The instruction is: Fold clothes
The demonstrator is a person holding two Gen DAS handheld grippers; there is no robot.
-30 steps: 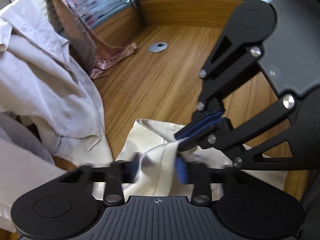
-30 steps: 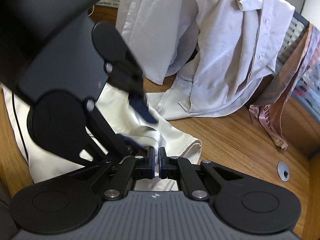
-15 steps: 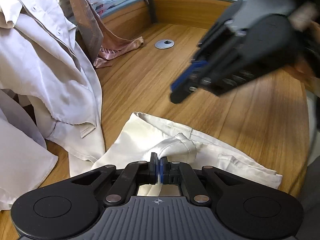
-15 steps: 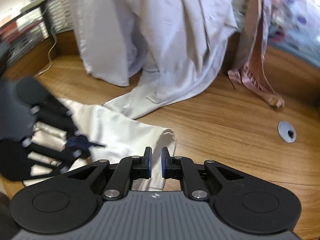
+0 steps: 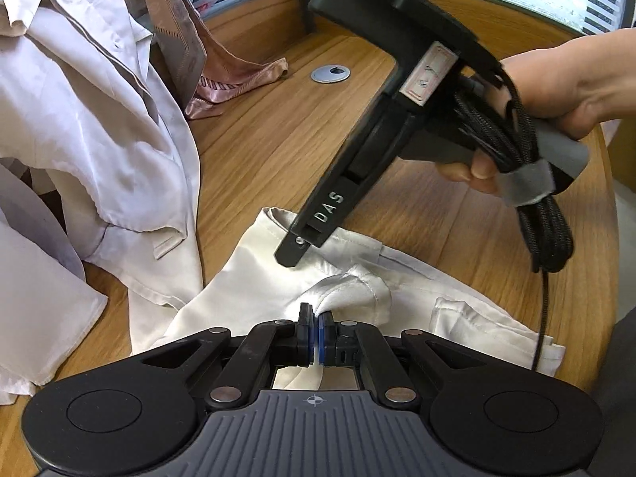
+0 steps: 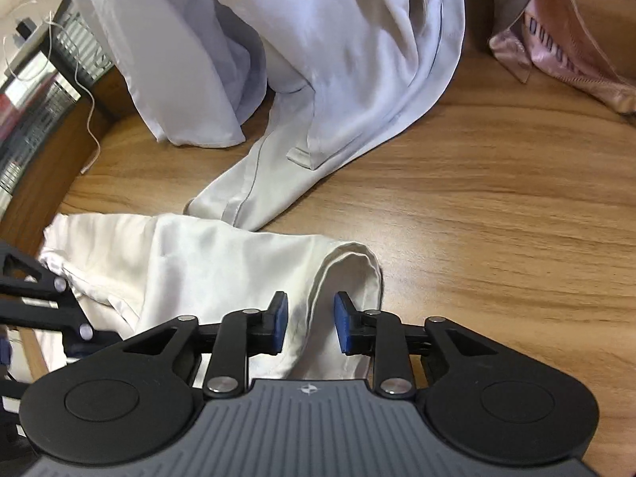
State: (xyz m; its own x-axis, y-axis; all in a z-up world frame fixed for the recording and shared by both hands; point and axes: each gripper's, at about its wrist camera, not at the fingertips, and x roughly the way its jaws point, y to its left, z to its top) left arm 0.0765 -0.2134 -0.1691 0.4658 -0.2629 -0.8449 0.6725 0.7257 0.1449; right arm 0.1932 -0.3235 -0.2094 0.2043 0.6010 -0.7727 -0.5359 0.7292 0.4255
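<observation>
Fingers, left gripper (image 5: 317, 338): blue pads pressed together on a raised pinch of the cream garment (image 5: 254, 290); the satin fold rises out of the pads and bunches just beyond them.
Fingers, right gripper (image 6: 309, 328): blue pads stand apart, one on each side of a rounded fold at the end of the cream garment; the fold lies between them, and contact with either pad cannot be told.
Right gripper seen from the left wrist: its black body slants down over the cream garment, tip just above the far hem; the fingertips are hidden there.
Hand (image 5: 556, 91): wraps the grey handle of the right gripper, with a black braided cable (image 5: 552, 214) looping below it.
Cream garment: flat and crumpled on the wooden table (image 5: 278, 139), directly under both grippers; one end is rolled over into an open loop near the right gripper's pads.
White shirts (image 6: 318, 59): heaped beyond the cream garment, one sleeve trailing down to touch its far edge.
Pink patterned cloth (image 5: 222, 87): well beyond the cream garment, draped down onto the table.
Metal cable grommet (image 5: 330, 73): set in the table, beyond the cream garment, just beside the pink patterned cloth.
</observation>
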